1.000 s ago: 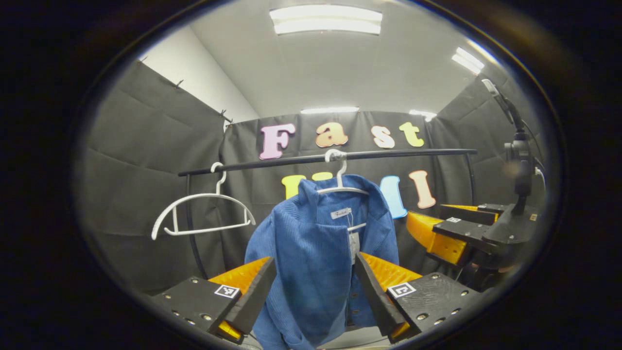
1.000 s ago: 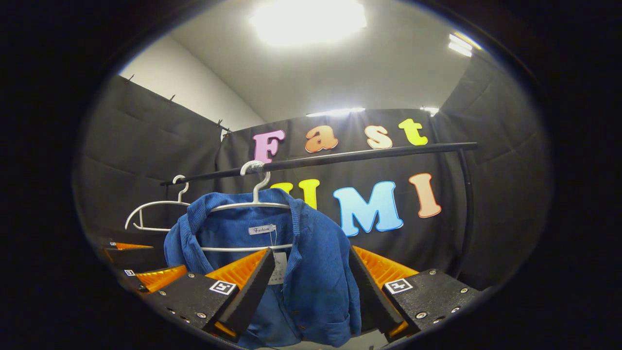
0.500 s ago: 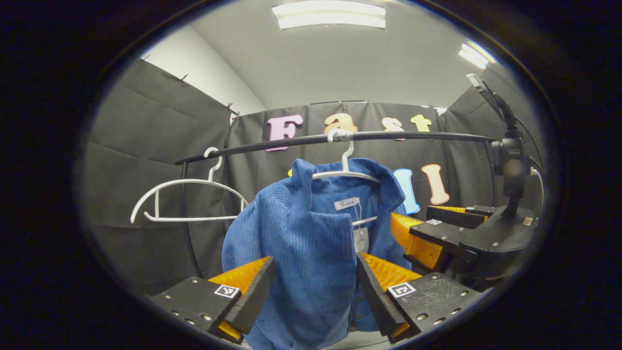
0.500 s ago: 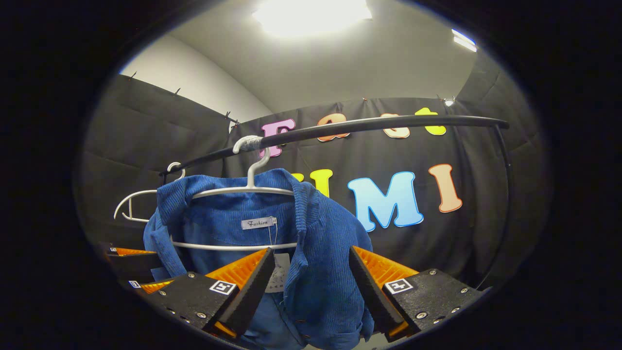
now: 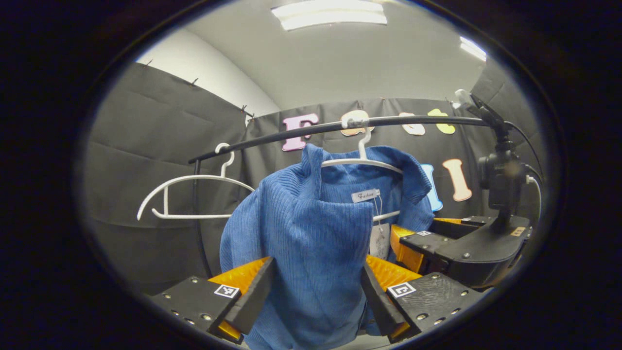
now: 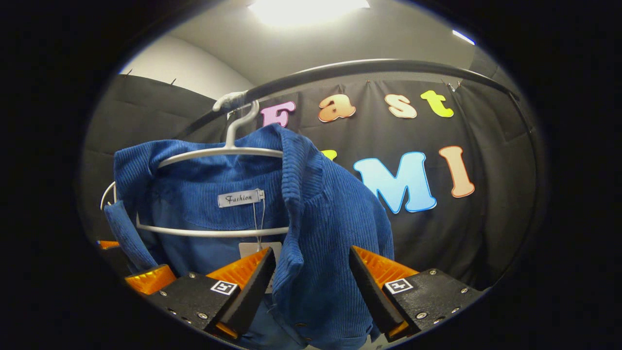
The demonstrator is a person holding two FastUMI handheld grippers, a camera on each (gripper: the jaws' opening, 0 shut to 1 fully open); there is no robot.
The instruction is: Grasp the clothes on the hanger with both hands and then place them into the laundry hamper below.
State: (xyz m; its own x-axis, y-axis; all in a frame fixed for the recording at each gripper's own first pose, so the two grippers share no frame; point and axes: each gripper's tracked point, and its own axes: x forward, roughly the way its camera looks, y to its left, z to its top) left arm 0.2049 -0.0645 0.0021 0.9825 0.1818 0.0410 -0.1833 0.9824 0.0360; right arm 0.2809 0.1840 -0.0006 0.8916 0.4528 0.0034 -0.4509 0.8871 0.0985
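A blue corduroy jacket (image 5: 311, 228) hangs on a white hanger (image 5: 362, 161) from a black rail (image 5: 413, 120). My left gripper (image 5: 316, 287) is open, and the jacket's left front panel hangs between its fingers. In the right gripper view the jacket (image 6: 320, 218) hangs from the same hanger (image 6: 218, 151). There my right gripper (image 6: 311, 284) is open around the jacket's right front edge. The right gripper (image 5: 413, 238) also appears in the left gripper view, close beside the jacket's far side. One of the left gripper's fingers (image 6: 146, 278) shows low at the left.
An empty white hanger (image 5: 184, 194) hangs further left on the rail, near its upright post (image 5: 199, 218). The rail (image 6: 369, 65) curves overhead in the right gripper view. A small camera on a mount (image 5: 500, 175) sits atop the right gripper. Black cloth walls close in all around.
Both grippers have moved in closer to the jacket and up toward the rail. The jacket's front panels now hang deeper between each pair of fingers. Both stay open.
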